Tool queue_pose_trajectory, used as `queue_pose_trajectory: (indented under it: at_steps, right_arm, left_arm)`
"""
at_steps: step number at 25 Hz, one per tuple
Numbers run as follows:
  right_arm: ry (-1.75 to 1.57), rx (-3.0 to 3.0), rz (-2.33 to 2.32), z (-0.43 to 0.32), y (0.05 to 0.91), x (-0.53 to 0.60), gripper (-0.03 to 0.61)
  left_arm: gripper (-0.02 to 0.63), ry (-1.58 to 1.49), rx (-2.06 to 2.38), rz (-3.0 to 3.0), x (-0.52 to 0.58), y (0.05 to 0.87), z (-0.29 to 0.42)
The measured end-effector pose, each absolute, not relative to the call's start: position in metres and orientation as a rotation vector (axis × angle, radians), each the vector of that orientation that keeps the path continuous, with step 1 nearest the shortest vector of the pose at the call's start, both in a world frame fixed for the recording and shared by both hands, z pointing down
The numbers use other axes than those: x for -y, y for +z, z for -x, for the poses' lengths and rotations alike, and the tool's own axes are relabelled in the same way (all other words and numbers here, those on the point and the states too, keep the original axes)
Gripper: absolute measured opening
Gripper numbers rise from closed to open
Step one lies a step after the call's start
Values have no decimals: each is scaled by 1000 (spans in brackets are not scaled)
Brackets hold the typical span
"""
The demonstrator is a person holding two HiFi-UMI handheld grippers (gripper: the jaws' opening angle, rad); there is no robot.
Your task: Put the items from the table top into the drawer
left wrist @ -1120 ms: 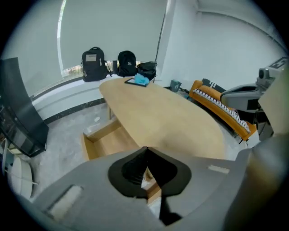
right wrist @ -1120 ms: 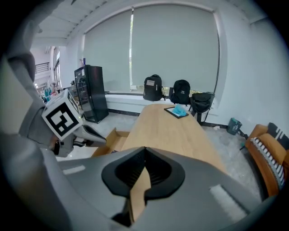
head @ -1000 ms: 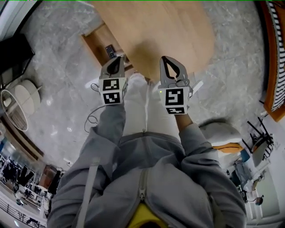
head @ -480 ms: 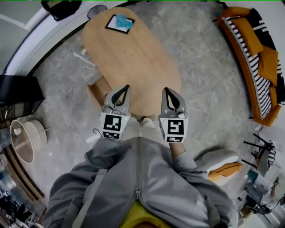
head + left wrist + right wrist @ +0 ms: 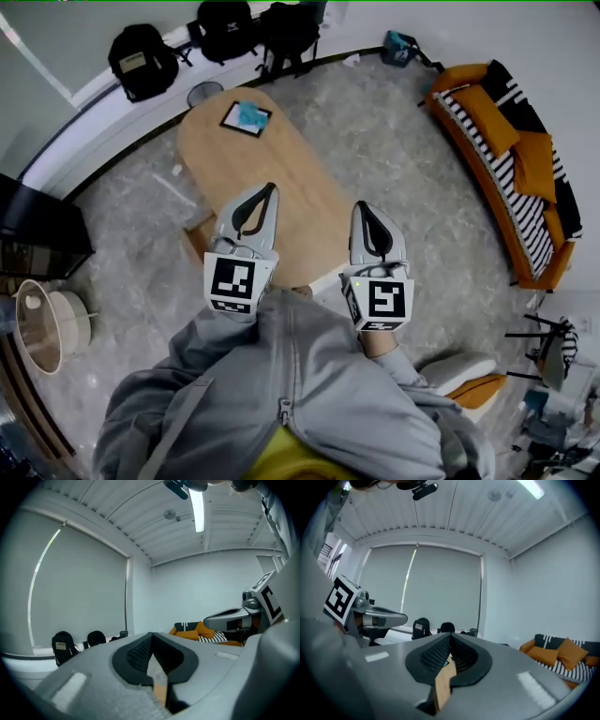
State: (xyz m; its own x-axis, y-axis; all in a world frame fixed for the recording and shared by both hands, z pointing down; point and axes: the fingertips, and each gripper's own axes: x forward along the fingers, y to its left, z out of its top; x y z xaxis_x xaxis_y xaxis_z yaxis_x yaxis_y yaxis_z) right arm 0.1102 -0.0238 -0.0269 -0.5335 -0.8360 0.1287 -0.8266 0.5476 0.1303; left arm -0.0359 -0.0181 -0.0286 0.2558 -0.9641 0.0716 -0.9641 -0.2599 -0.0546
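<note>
Only the head view shows the blue-faced flat item (image 5: 246, 118) at the worktop's (image 5: 302, 167) far end, well beyond the left gripper (image 5: 267, 193) and right gripper (image 5: 364, 210), both closed on nothing.

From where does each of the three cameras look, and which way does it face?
Head view: on the person's head, looking steeply down at the table and floor; grey sleeves, left gripper and right gripper show.
Left gripper view: on the left gripper, facing level toward backpacks and a sofa; its closed fingers and the right gripper show.
Right gripper view: on the right gripper, facing the same way; its closed fingers and the left gripper show.
Shared: all three show the backpacks and sofa.
</note>
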Motion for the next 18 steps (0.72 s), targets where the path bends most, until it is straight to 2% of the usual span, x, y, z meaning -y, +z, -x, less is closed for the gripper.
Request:
queue_pose_trajectory:
  at_steps: [18]
  right_arm:
    - [-155,2679,-1361,-135,-62,7,0]
  left_arm:
    - [6,106,1962,-2532,-6,-66,-2]
